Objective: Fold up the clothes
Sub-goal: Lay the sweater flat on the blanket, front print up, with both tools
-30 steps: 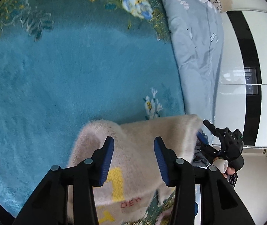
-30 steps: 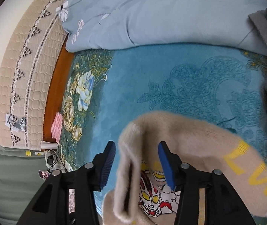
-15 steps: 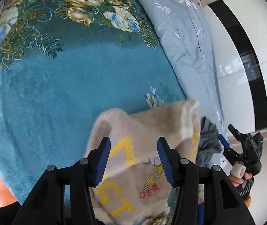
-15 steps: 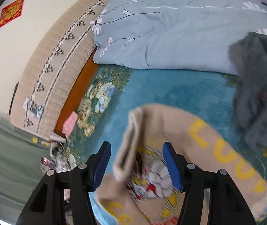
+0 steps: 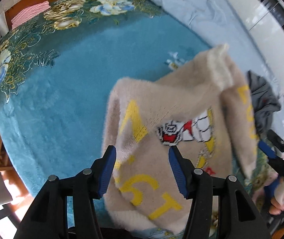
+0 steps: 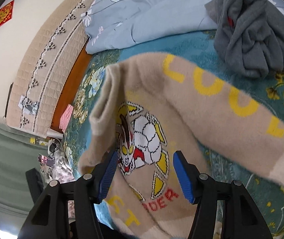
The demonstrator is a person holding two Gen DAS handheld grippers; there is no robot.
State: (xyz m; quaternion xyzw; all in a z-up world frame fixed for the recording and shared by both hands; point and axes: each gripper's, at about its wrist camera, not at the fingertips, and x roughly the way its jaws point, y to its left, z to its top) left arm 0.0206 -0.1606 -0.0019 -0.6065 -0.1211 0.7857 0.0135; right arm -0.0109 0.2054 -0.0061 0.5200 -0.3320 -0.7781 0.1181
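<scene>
Both your left gripper (image 5: 142,166) and right gripper (image 6: 145,172) stand released, the fuzzy beige yellow-lettered sweater (image 5: 173,131) between their fingers, over the teal floral blanket (image 5: 62,91).

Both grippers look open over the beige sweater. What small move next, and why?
Probably lower the right gripper and close it on the sleeve lying loosely across the beige sweater, to fold it in. Both grippers stand open, holding nothing; the left gripper hovers above.

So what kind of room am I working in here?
Most likely a bedroom: the beige sweater lies on a teal floral blanket spread over a bed, with a rumpled light-blue duvet and a quilted headboard behind it.
</scene>
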